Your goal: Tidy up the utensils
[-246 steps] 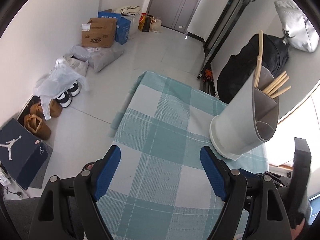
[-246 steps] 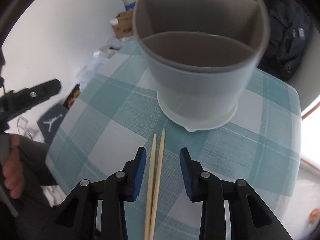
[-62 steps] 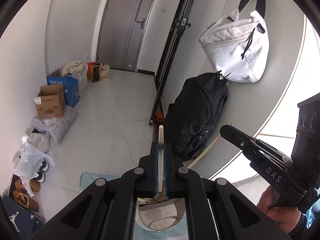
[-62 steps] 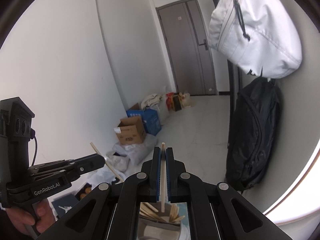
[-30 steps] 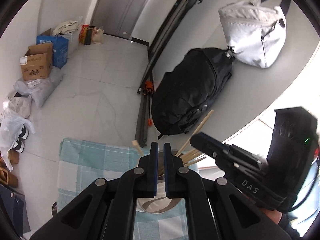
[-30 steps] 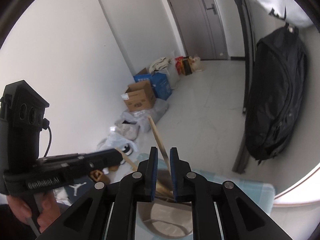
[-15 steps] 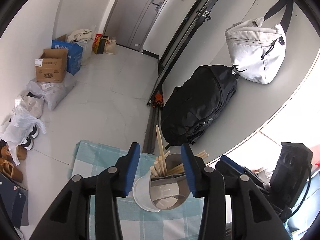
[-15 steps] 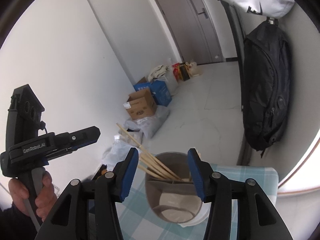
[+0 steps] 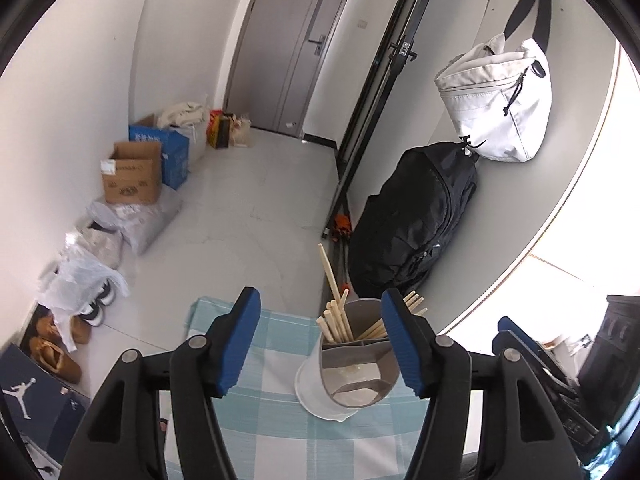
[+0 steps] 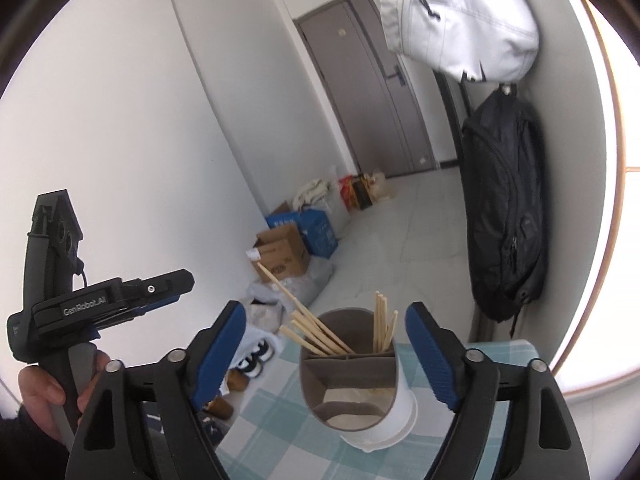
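Two grippers hang above the checked tablecloth (image 9: 276,408) with their blue pads spread and nothing between them. The left gripper (image 9: 322,344) has just been opening its jaws; seen along its fingers, the grey utensil holder (image 9: 348,376) stands upright on the cloth below and beyond the tips, closer to the right-hand pad, whose edge overlaps the holder's rim in the picture without touching it. The chopsticks (image 9: 336,316) stand in the holder's rear compartments, fanning out, one of them reaching well above the rest; the front compartment looks bare of sticks. The right gripper (image 10: 326,350) has likewise just been widening its jaws, and from its camera the holder (image 10: 360,396) sits framed between the two pads, lower and farther off, clear of both. The sticks (image 10: 320,336) lean left in one rear section and stand nearly straight in the other. A hand (image 10: 44,396) grips the left tool's handle at the picture's left edge. A black backpack (image 9: 416,216) leans on the wall behind the table.
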Demonstrator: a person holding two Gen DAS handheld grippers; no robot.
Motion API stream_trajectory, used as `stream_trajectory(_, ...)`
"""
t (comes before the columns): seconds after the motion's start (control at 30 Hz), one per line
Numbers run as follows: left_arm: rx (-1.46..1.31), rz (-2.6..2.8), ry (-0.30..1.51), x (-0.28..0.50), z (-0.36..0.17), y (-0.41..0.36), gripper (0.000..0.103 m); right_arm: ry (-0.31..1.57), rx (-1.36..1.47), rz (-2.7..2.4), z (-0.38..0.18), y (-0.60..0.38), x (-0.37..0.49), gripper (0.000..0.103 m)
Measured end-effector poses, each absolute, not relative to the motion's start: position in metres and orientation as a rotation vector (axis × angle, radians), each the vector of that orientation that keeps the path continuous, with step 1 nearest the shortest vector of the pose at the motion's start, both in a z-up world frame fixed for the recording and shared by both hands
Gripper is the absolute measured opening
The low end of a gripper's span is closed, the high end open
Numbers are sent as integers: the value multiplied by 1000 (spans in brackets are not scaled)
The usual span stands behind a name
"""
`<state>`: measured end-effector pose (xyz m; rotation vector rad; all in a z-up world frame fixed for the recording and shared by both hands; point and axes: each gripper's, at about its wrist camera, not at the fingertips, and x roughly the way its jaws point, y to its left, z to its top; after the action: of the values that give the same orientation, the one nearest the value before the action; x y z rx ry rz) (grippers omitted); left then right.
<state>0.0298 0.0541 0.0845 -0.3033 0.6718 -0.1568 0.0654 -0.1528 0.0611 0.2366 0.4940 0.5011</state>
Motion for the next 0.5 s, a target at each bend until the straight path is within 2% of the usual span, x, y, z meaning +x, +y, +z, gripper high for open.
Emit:
stream_trajectory(0.03, -296, -150, 661, 27, 85, 53, 68, 483, 232, 500, 62, -153, 62, 86)
stream_trajectory(0.1, -282, -133, 633, 20, 85, 51, 71, 459, 221, 492, 62, -155, 54, 90)
stream_trajectory(0.37, -219, -97, 586, 2, 77, 44, 74, 397, 212, 470, 51, -165, 28, 99)
stream_trajectory(0.5, -187, -76, 561, -6, 69, 41, 83, 355, 194, 458, 45, -168, 16, 101)
